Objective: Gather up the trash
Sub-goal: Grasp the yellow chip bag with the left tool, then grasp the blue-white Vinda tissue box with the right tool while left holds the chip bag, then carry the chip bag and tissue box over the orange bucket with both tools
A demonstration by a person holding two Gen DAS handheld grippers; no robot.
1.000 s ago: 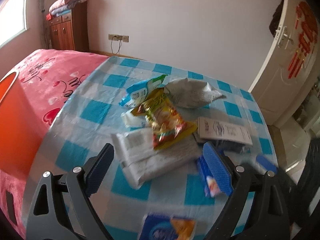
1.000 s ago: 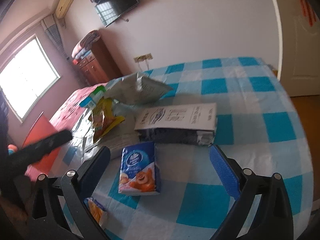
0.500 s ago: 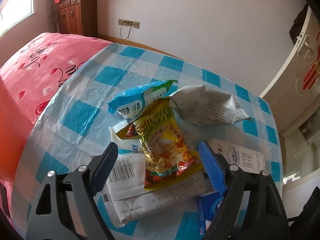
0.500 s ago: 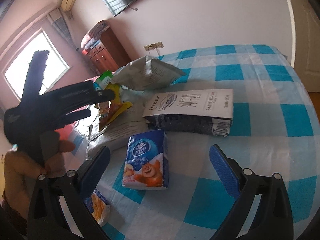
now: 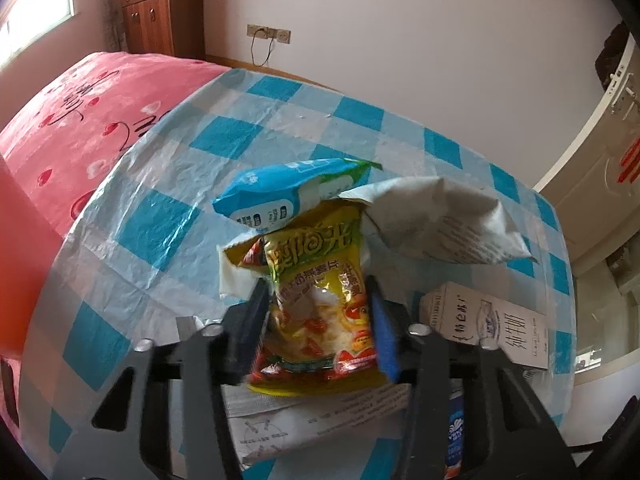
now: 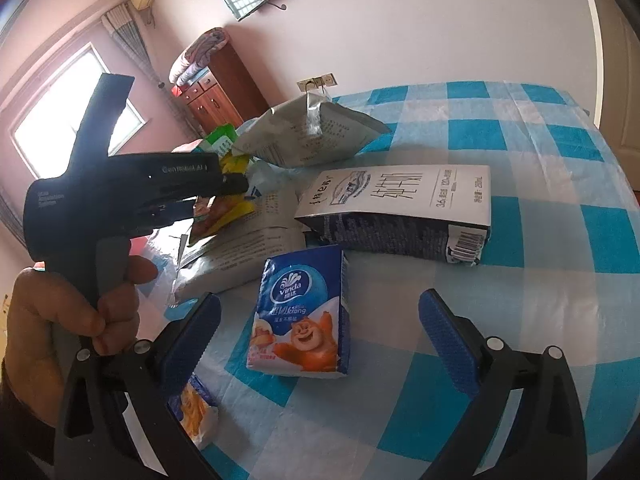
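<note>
A yellow snack bag [image 5: 316, 300] lies on a pile of wrappers on the blue-checked table [image 5: 200, 152]. My left gripper [image 5: 318, 320] straddles it, jaws closing, both pads pressing its sides so that it bulges. From the right wrist view, the left gripper [image 6: 236, 184] reaches in from the left, held by a hand [image 6: 60, 312], over the yellow bag [image 6: 224, 216]. My right gripper [image 6: 320, 344] is open, with a blue tissue pack [image 6: 304, 312] lying on the table between its fingers, untouched.
Around the yellow bag lie a blue-white packet [image 5: 280, 196], a crumpled grey bag [image 5: 440, 216], a flat grey bag [image 5: 320, 416] and a milk carton [image 6: 400, 204]. A small orange packet [image 6: 196, 408] lies near the table edge. A pink bed [image 5: 80, 112] borders the table's left.
The left gripper moved forward and down over the yellow bag, and its jaws went from wide apart to pressing on it. It came into the right wrist view. The right gripper stayed put.
</note>
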